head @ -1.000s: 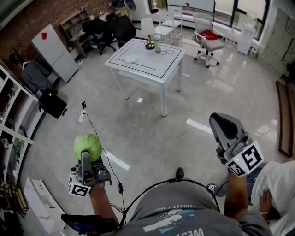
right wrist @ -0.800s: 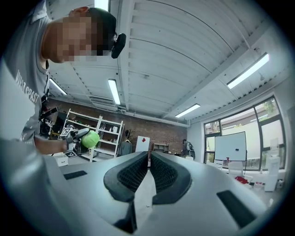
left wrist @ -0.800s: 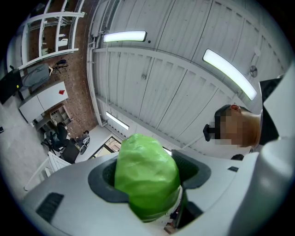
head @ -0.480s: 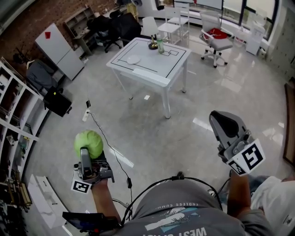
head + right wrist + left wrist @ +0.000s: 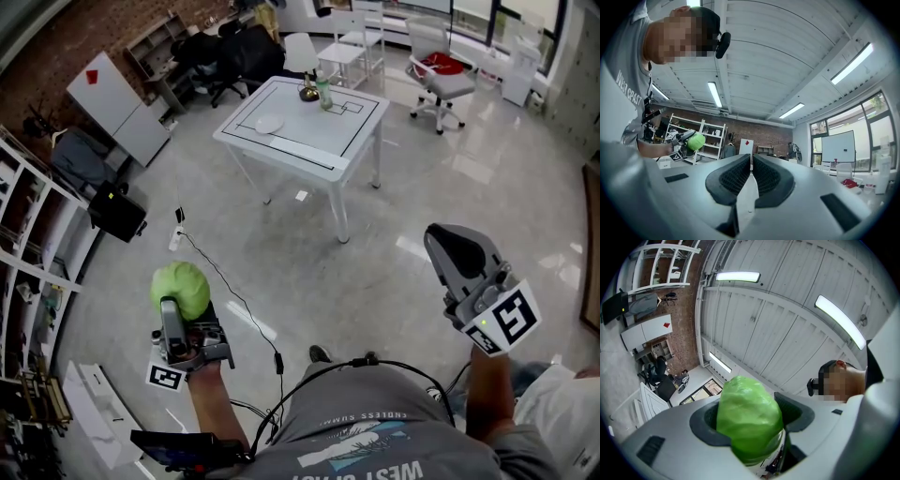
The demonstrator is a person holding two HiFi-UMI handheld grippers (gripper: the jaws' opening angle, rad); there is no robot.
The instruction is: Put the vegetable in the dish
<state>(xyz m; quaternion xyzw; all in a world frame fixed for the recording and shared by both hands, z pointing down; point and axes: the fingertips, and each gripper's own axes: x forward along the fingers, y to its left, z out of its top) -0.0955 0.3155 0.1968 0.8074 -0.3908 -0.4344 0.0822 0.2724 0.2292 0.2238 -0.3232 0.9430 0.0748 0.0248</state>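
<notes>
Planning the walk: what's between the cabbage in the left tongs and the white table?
Head view: bare floor, only a black cable near the cabbage.

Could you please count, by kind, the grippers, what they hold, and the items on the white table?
Green vegetable: 1
White dish: 1
Green bottle: 1
Small dark item, too small to identify: 1
Grippers: 2, the left gripper shut on the green vegetable, the right gripper shut and empty
Total: 6
</notes>
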